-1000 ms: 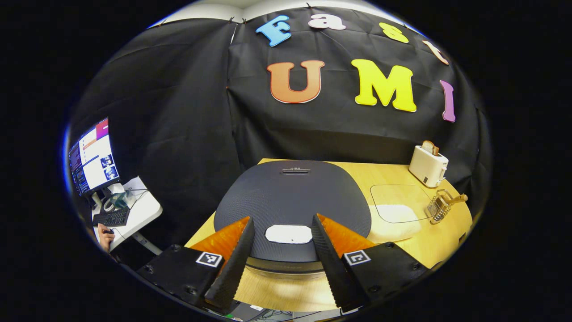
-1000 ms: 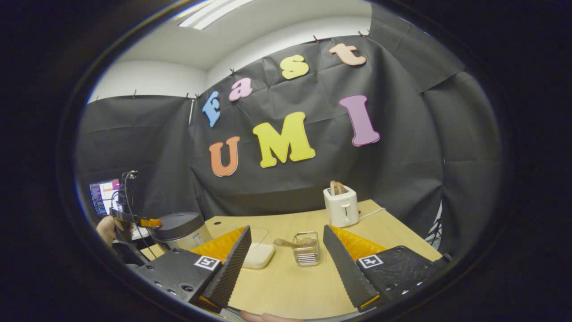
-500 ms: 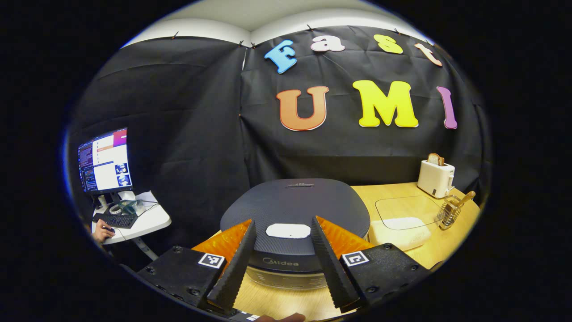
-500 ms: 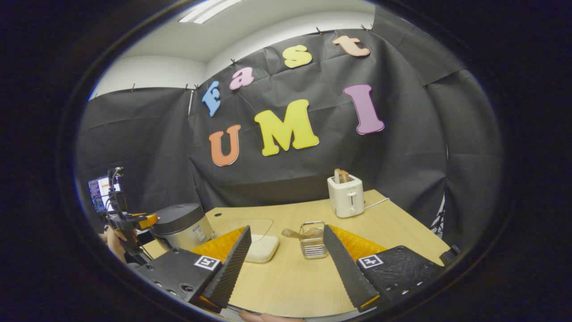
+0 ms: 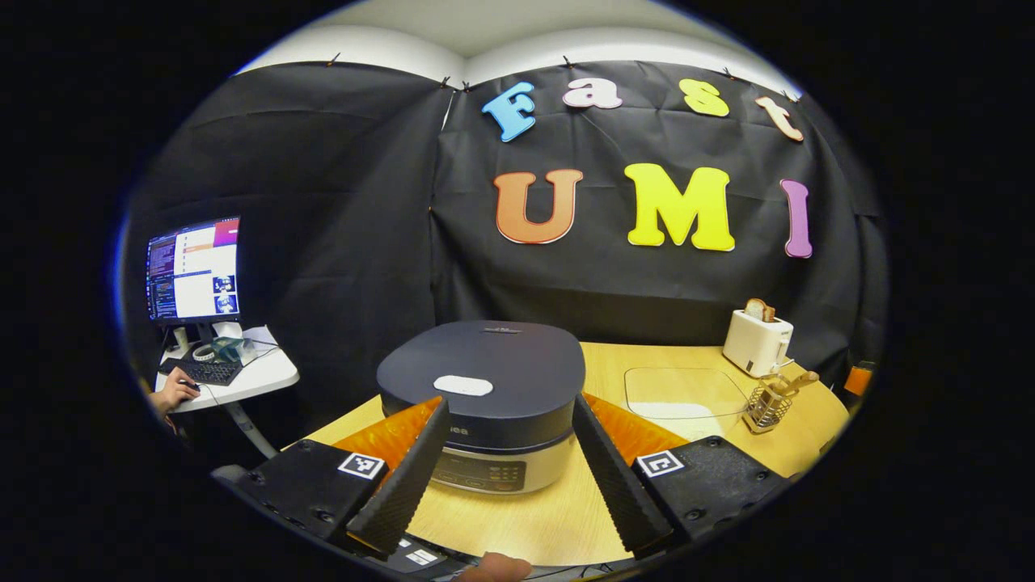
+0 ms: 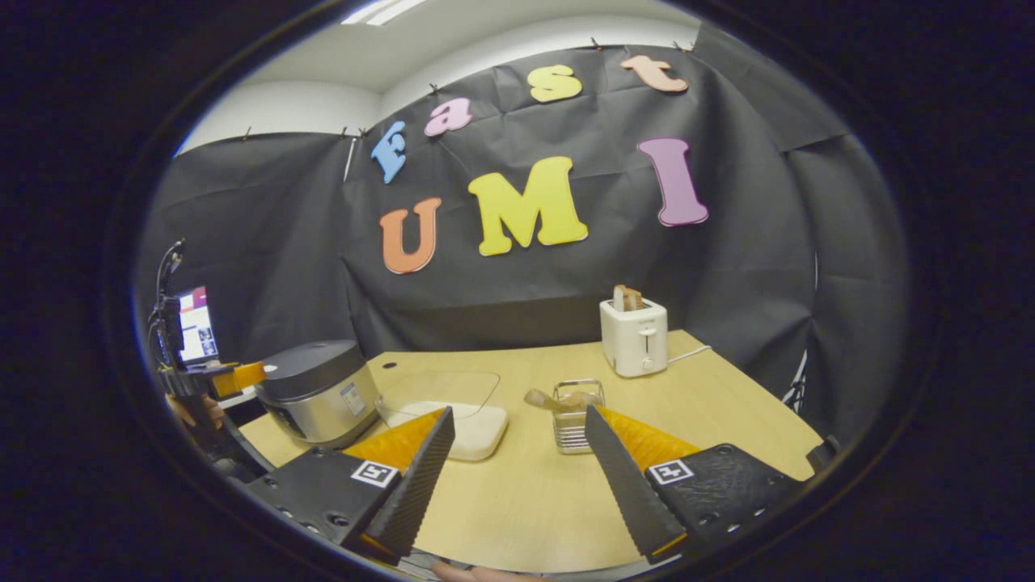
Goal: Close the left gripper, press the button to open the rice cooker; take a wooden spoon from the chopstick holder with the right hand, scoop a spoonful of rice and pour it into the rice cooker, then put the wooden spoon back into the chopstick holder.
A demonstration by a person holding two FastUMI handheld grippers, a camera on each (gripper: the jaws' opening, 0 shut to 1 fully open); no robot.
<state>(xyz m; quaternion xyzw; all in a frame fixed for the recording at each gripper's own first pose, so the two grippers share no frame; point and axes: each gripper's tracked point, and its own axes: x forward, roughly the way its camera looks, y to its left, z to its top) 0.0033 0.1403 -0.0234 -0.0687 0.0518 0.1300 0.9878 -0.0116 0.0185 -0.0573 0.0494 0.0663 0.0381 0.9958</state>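
We see a rice cooker [image 5: 485, 388] with a dark navy lid, white button patch and silver body, a pale wooden table [image 6: 525, 501], a cream toaster [image 6: 635, 339], and orange-and-black grippers with checkered tags.

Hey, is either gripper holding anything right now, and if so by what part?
Nothing is held. The left gripper and right gripper are both open and empty.
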